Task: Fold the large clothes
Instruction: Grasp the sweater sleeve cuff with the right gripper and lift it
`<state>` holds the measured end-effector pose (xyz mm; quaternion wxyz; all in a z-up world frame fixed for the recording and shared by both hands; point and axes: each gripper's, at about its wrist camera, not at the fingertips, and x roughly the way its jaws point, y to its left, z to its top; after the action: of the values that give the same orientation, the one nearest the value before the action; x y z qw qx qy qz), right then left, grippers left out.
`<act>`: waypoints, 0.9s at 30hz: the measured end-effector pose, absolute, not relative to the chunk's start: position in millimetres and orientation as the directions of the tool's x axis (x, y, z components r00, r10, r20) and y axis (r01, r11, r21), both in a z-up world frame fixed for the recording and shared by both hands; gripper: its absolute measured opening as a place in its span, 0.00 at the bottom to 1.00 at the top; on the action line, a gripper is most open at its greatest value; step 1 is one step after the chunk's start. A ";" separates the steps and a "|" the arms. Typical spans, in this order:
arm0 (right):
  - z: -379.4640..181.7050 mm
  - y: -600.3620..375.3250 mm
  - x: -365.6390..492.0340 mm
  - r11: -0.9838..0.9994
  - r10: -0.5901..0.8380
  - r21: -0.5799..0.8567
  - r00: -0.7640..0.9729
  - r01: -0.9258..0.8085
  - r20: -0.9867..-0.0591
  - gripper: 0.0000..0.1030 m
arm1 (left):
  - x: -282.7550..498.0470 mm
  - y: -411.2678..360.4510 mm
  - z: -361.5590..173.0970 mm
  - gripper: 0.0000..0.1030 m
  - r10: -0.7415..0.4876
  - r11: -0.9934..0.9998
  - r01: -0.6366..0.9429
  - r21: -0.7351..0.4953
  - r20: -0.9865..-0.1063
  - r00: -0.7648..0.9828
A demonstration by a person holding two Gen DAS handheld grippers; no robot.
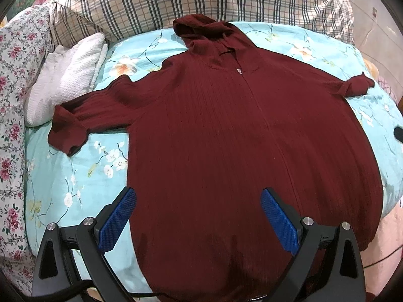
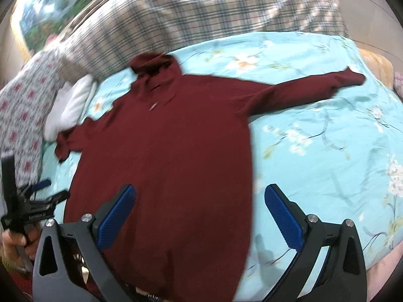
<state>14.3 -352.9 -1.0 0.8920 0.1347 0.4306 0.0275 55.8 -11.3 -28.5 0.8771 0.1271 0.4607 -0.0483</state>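
A dark red hooded zip sweater [image 1: 226, 138] lies flat, front up, on a light blue floral bedsheet [image 1: 83, 176], sleeves spread to both sides, hood at the far end. My left gripper [image 1: 199, 196] is open and empty, held above the sweater's lower left part. My right gripper [image 2: 200, 193] is open and empty, above the sweater's [image 2: 163, 163] lower right edge; this view is blurred. The left gripper also shows in the right wrist view [image 2: 42, 191], held by a hand at the far left.
A plaid quilt [image 1: 176, 0] is piled at the bed's far end. A white folded towel [image 1: 65, 75] lies by the left sleeve. A floral cover [image 1: 12, 100] runs along the left side. The bed's right edge drops off past the sheet [image 2: 327, 151].
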 end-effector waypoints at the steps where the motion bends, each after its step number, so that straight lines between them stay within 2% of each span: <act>1: -1.4 -361.3 18.3 0.958 0.160 0.274 0.629 0.088 -0.761 0.94 | 58.8 -11.6 -29.1 0.97 0.035 0.963 0.200 0.180 -0.822 0.569; 4: 4.1 -401.6 32.8 0.944 0.110 0.286 0.658 0.167 -0.745 0.88 | 68.5 -13.5 -31.0 0.97 0.036 0.964 0.197 0.176 -0.826 0.562; 6: 7.6 -427.2 44.9 0.930 0.080 0.299 0.675 0.214 -0.733 0.79 | 74.9 -15.1 -33.0 0.97 0.033 0.966 0.196 0.168 -0.834 0.551; 12: 12.4 -515.2 98.6 0.879 -0.037 0.315 0.710 0.357 -0.703 0.68 | 87.4 -24.8 -41.2 0.97 0.020 0.963 0.218 0.156 -0.854 0.520; 18: 4.6 -607.5 167.8 0.812 -0.122 0.331 0.694 0.481 -0.709 0.61 | 108.7 -37.1 -54.5 0.97 0.022 0.963 0.225 0.150 -0.872 0.489; 24: -21.8 -675.3 225.9 0.739 -0.168 0.333 0.639 0.585 -0.751 0.61 | 133.4 -53.9 -71.5 0.97 0.025 0.962 0.231 0.145 -0.890 0.455; 27: -35.2 -698.5 252.7 0.724 -0.208 0.279 0.585 0.631 -0.784 0.61 | 142.9 -61.1 -79.2 0.97 0.018 0.962 0.238 0.134 -0.901 0.434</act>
<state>252.7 -698.5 -35.2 0.8461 0.2766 0.3824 -0.2478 142.9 -61.1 -79.2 0.8380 0.1212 0.5280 -0.0656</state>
